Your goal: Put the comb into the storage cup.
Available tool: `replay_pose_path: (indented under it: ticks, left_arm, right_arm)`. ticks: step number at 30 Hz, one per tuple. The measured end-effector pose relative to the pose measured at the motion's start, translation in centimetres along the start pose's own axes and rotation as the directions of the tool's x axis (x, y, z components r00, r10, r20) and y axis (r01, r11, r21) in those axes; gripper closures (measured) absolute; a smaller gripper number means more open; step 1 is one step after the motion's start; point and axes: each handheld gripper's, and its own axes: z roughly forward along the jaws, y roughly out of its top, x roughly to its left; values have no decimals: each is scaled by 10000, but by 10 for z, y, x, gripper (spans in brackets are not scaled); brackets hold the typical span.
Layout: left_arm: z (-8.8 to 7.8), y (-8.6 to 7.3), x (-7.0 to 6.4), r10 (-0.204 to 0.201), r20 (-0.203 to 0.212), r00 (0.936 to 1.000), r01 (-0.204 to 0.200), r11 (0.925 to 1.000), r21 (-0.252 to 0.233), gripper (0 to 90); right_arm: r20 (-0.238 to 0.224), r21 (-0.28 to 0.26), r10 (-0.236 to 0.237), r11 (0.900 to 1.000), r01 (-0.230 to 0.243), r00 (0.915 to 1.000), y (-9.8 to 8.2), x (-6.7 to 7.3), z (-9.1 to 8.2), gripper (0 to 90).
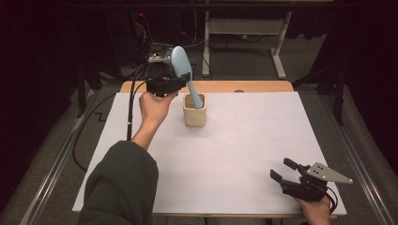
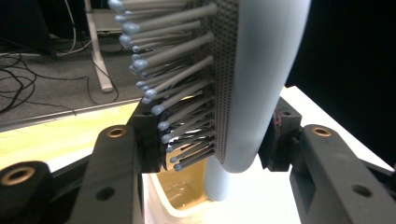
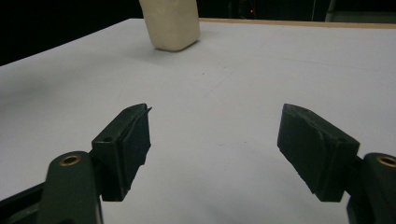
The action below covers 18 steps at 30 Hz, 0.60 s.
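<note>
At the far left of the white tabletop (image 1: pixel 225 159), the left claw (image 1: pixel 165 86) is clamped on the pale blue plastic hairbrush (image 1: pixel 181 63), handle-down in the cream square cup (image 1: pixel 194 111) for storage, while the right claw (image 1: pixel 287 176) rests wide open, empty.

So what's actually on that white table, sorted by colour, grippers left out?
Pale blue: 1, the hairbrush, handle end down in the cup, head clamped in the left gripper.
Cream: 1, the cup.
Total: 2.
</note>
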Motion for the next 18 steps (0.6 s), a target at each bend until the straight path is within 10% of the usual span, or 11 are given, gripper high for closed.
replay_pose_path:
  ticks: [18]
  left_arm:
    - [14,-1,7,-249,-371,9990,251,9997,53,518]
  right_arm:
    - [-46,49,-16,10000,16,10000,0,0,0,260]
